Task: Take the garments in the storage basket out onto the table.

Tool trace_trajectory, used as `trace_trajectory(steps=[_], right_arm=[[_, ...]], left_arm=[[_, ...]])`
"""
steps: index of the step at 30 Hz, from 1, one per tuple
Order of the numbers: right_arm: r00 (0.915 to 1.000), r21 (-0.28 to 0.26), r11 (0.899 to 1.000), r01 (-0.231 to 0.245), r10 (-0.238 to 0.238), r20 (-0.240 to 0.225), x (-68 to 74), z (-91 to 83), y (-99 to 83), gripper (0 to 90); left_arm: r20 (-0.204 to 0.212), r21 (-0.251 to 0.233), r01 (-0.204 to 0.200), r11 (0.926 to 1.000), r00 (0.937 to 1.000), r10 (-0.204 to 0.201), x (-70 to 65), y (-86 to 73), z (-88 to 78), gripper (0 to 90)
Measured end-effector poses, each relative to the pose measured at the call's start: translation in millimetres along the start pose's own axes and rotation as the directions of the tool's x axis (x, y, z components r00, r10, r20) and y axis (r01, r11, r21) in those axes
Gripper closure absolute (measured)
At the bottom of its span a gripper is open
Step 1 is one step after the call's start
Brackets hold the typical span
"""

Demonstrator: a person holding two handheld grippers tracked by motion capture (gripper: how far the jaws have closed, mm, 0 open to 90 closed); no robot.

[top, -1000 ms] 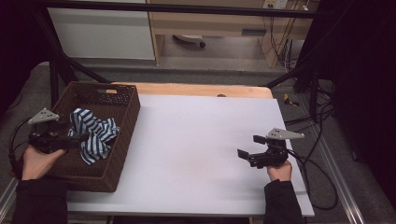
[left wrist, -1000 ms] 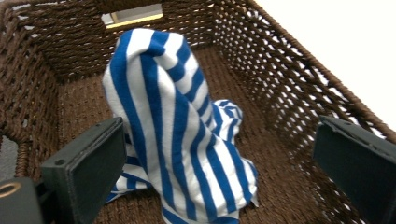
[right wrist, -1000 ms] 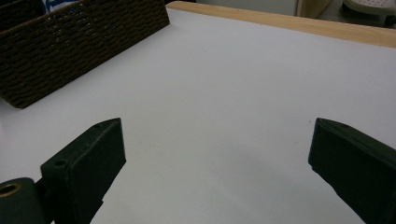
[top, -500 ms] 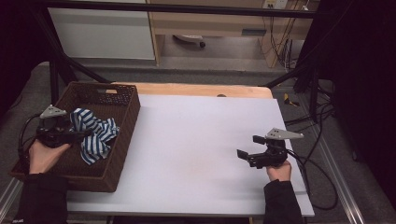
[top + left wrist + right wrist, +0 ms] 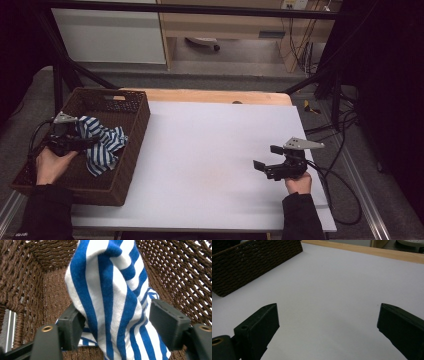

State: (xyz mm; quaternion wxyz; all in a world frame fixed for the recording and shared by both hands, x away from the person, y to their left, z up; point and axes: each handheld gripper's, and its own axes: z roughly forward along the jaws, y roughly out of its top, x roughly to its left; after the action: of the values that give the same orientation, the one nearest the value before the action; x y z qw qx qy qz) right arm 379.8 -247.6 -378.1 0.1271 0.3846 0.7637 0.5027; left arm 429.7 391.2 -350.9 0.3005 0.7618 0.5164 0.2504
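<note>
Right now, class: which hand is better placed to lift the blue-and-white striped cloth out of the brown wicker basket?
Left. The left gripper is inside the brown wicker basket, its jaws just closing around the blue-and-white striped cloth. The right gripper hangs open over the white table, far away.

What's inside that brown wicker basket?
Inside the basket lies a crumpled blue-and-white striped cloth, with the left tongs closing around a fold of it. Whatever lies under the cloth is covered.

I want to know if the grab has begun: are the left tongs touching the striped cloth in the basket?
Touching. In the left gripper view the striped cloth hangs between the closing left tongs, lying against the left-hand pad; the other pad stands apart.
</note>
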Motion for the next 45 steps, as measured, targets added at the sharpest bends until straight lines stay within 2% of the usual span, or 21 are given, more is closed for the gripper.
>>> trace_trajectory(steps=[11, 19, 27, 33, 41, 45], right_arm=[[1.0000, 0.002, 1.000, 0.000, 0.000, 0.000, 0.2, 0.5, -0.2, 4.4], [1.0000, 0.001, 1.000, 0.000, 0.000, 0.000, 0.1, 0.1, -0.1, 4.4], [1.0000, 0.000, 1.000, 0.001, -0.001, 0.000, 0.2, 0.0, -0.1, 4.4], [1.0000, 0.000, 1.000, 0.001, -0.001, 0.000, 0.2, 0.0, -0.1, 4.4], [1.0000, -0.001, 1.000, 0.000, 0.000, -0.001, 0.2, -0.2, 0.0, 4.4], [1.0000, 0.001, 1.000, 0.000, 0.000, -0.001, 0.3, 0.0, 0.0, 4.4]], left_arm=[[0.011, -0.004, 0.005, 1.0000, 0.9999, -0.004, 0.8, -1.1, 4.0, 45.0], [0.013, 0.002, -0.013, 0.9999, 0.9998, 0.013, -0.4, -1.2, 3.4, 55.9], [0.012, 0.032, -0.037, 0.9988, 0.9993, 0.037, -3.3, 0.7, 1.6, 69.6], [0.021, 0.045, -0.025, 0.9987, 0.9995, 0.024, -3.0, 1.6, -0.9, 75.5], [0.036, 0.049, -0.007, 0.9988, 0.9993, 0.006, -3.1, 1.0, -5.5, 78.1], [0.028, 0.034, 0.000, 0.9994, 0.9996, -0.001, -4.0, -1.3, -9.1, 79.4]])
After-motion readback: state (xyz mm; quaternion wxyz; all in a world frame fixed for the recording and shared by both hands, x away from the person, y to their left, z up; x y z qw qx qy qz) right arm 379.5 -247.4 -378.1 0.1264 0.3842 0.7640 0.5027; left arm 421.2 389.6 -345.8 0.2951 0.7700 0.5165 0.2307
